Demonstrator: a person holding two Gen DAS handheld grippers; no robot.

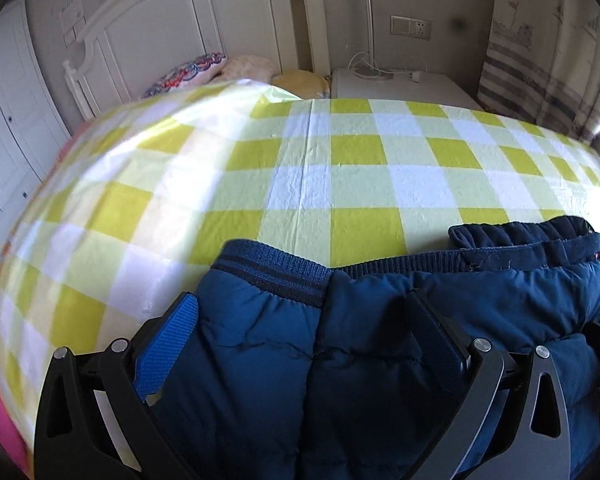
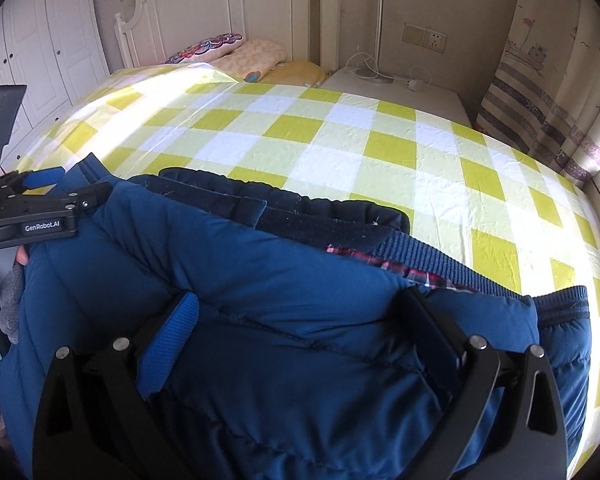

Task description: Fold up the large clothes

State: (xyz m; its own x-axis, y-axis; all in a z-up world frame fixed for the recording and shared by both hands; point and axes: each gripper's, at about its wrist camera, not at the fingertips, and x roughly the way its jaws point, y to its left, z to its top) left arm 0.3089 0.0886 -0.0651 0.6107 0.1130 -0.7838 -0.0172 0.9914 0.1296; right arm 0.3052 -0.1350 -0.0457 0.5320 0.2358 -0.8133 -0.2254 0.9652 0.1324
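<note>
1. A blue padded jacket lies on the near edge of the bed, cuffs and collar facing the pillows.
2. Right hand-held gripper is spread wide over the jacket.
3. Left hand-held gripper likewise stands apart, gripping nothing.
4. A nightstand with a lamp stands beside the bed.

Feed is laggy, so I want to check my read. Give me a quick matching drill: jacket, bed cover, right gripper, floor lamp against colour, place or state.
Things:
1. jacket
2. bed cover
3. right gripper
4. lamp

Descriptions:
A. yellow and white checks
B. jaws wide open
C. navy, padded, lying on the bed
D. standing on the bedside cabinet

Pairs: 1-C, 2-A, 3-B, 4-D
</note>
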